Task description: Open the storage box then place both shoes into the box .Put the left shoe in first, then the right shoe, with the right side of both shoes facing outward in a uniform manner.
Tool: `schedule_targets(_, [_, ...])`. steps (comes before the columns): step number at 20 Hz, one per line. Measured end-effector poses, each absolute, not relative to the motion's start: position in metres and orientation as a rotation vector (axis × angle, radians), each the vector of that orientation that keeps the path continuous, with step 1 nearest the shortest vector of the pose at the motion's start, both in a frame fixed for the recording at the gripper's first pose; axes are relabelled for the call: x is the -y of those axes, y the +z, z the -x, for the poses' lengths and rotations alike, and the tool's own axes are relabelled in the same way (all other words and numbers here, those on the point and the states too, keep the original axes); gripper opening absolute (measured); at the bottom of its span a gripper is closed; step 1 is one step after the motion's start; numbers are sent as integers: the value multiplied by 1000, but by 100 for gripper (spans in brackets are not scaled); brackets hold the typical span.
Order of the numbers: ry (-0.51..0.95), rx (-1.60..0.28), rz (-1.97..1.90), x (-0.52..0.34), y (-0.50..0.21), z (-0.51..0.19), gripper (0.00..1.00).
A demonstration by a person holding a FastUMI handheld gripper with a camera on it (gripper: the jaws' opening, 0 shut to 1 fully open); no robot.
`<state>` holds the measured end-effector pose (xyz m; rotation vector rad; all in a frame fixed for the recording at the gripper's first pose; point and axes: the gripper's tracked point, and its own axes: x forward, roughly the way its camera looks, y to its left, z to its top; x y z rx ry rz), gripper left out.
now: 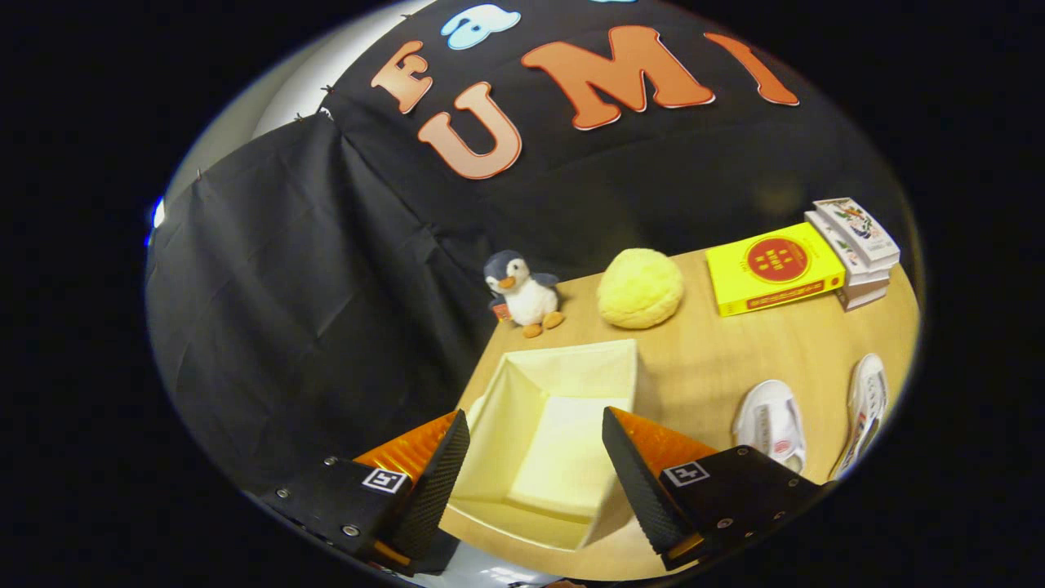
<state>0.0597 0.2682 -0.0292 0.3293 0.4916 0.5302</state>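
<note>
Box (555,425) already open and empty at worktop (718,359) left edge, hand-held gripper (535,482) above it with fingers wide apart on nothing, both shoes (771,425) (867,404) lying near right edge, waiting, left shoe first.

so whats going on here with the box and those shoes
A person's hand-held gripper hovers open above the storage box, which is already open with nothing in it that shows. It holds nothing. Both white shoes lie on the wooden table beside the box, not yet picked up. Beyond the box sit a toy penguin, a yellow plush ball and some books.
</note>
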Motion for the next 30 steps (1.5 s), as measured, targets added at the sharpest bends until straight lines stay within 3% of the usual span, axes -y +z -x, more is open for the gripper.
schedule_targets(12, [200,-471,-102,-90,-106,-56,98])
schedule_targets(23, [171,-605,145,-53,-216,-69,98])
schedule_targets(30, [188,-638,94,-59,-249,-100,75])
